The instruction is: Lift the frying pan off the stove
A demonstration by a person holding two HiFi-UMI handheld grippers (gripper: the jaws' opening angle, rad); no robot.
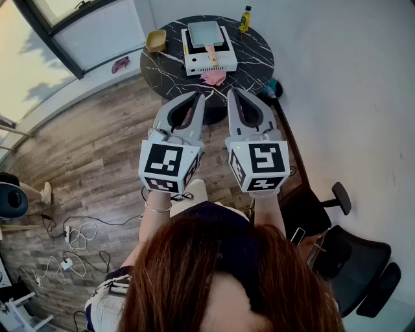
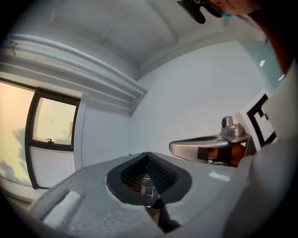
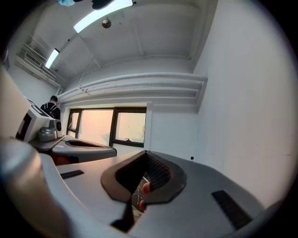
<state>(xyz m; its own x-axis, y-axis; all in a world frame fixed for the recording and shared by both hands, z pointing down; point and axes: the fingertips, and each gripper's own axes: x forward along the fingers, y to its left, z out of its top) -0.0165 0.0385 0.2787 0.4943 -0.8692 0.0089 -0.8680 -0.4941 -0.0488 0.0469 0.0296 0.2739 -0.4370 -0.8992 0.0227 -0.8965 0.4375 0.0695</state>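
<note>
In the head view a grey square frying pan (image 1: 205, 32) with a wooden handle (image 1: 212, 55) rests on a white portable stove (image 1: 209, 61), on a round black marble table (image 1: 256, 58). My left gripper (image 1: 200, 96) and right gripper (image 1: 232, 92) are held side by side and level, pointing at the table and well short of the pan. Both have their jaws shut with nothing in them. The left gripper view shows its shut jaws (image 2: 147, 155) against a white wall. In the right gripper view the shut jaws (image 3: 146, 153) face a window wall.
A yellow bowl (image 1: 155, 41), an oil bottle (image 1: 245, 19) and a pink cloth (image 1: 214, 78) lie on the table round the stove. A black office chair (image 1: 347, 259) stands at the right by the white wall. Cables (image 1: 74, 237) trail over the wooden floor at the left.
</note>
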